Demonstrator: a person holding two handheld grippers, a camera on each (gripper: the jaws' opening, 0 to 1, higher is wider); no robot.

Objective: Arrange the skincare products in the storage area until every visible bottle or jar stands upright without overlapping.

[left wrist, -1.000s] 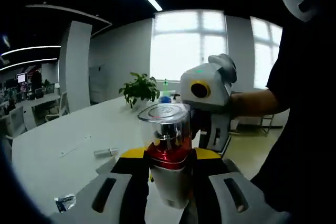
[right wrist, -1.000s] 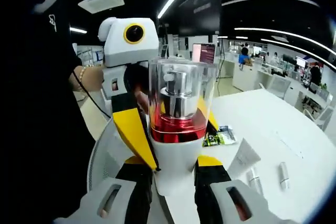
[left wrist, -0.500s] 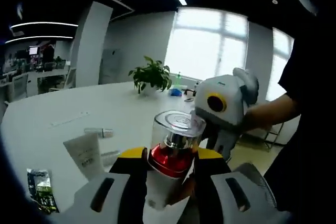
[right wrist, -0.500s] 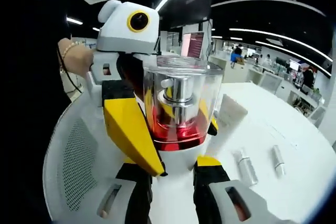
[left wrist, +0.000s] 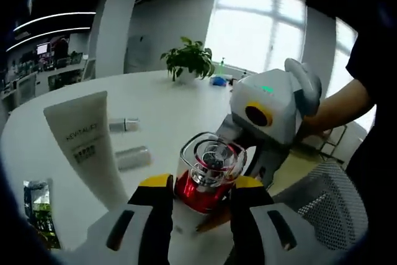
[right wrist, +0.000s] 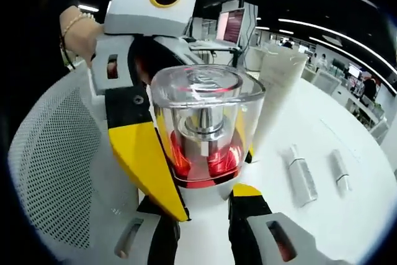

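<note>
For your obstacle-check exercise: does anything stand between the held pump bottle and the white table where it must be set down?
The white tube stands beside the pump bottle; two small tubes lie beyond. Bare table remains elsewhere.

Clear-capped pump bottle with red collar [left wrist: 208, 175] between both grippers' fingers at the white desk [left wrist: 161, 100] edge, white squeeze tube [left wrist: 87, 144] beside it, two small silver tubes [right wrist: 299, 175] farther in, potted green plant [left wrist: 189, 60] at far edge.
</note>
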